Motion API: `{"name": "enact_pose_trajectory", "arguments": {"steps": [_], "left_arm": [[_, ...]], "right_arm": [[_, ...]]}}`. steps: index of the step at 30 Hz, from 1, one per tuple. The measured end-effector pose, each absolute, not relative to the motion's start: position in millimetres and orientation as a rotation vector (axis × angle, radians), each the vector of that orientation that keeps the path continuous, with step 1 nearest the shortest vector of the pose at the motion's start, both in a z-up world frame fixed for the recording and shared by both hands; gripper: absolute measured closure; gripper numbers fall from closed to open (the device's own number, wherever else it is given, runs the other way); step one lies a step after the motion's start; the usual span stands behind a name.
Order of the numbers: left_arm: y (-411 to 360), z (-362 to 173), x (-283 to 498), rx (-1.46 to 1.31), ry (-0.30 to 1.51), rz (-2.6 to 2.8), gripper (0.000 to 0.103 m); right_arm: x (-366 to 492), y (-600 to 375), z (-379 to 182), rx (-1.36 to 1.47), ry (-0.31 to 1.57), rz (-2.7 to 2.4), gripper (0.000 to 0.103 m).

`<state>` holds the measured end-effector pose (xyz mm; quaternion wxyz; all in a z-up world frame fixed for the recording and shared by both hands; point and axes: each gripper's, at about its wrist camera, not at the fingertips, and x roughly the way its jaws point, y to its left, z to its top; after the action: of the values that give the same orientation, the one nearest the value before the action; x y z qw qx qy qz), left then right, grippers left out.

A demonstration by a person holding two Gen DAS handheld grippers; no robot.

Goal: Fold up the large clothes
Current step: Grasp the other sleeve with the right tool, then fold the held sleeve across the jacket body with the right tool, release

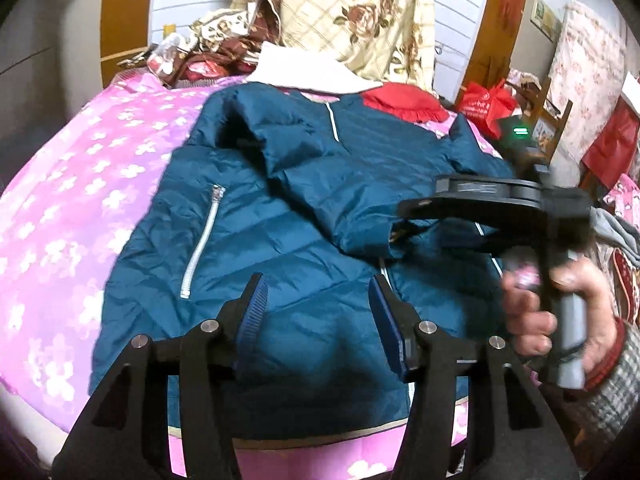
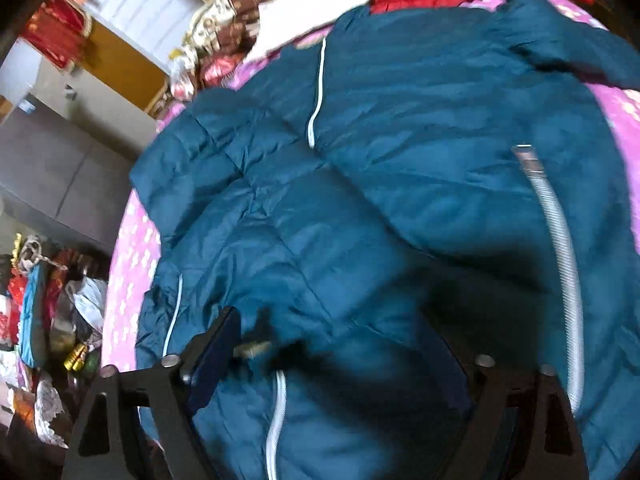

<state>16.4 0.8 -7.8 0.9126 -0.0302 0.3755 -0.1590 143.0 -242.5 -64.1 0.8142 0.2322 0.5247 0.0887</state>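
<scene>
a teal quilted puffer jacket (image 1: 304, 200) lies front up across a pink flowered bedspread (image 1: 80, 184), one sleeve (image 1: 320, 184) already folded over its chest; it looks light, soft, puffy and slick, likely to spring open, so a hem, cuff or seam edge seems the best hold. the left gripper (image 1: 316, 312) hovers tilted down over the lower front near the hem, jaws partly open and empty. the right gripper (image 2: 344, 360), held in a person's hand (image 1: 560, 312), angles steeply down by the folded sleeve's cuff, jaws fairly wide around the fabric; i cannot tell whether they pinch it.
</scene>
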Motion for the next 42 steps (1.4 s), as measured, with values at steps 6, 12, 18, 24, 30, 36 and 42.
{"name": "enact_pose_trajectory", "arguments": {"steps": [6,12,18,24,30,36,42], "left_arm": [[15.2,-5.4,8.0,-0.065,0.744,-0.293,0.051],[14.9,-9.8,13.8,-0.028,0.704,-0.262,0.051],[11.4,-31.1,33.0,-0.027,0.763,-0.26,0.051],[6.0,-50.2,53.9,-0.022,0.82,-0.249,0.051],[-1.5,-59.9,62.3,-0.004,0.855,-0.229,0.051],[-15.9,-45.1,52.2,0.014,0.835,-0.238,0.051],[-37.7,-27.1,34.4,0.06,0.805,-0.266,0.051]], "right_arm": [[181.6,-237.9,-41.8,0.316,1.135,0.114,0.089],[216.1,-278.0,29.7,0.026,0.99,-0.157,0.092],[270.0,-328.7,21.0,-0.007,0.99,-0.34,0.093],[309.4,-365.2,-26.2,0.046,1.052,-0.41,0.093],[312.1,-396.4,-75.4,0.129,1.114,-0.426,0.093],[280.6,-425.1,-47.9,0.352,1.048,-0.233,0.092],[213.8,-476.5,-14.5,0.553,0.904,-0.105,0.047]]}}
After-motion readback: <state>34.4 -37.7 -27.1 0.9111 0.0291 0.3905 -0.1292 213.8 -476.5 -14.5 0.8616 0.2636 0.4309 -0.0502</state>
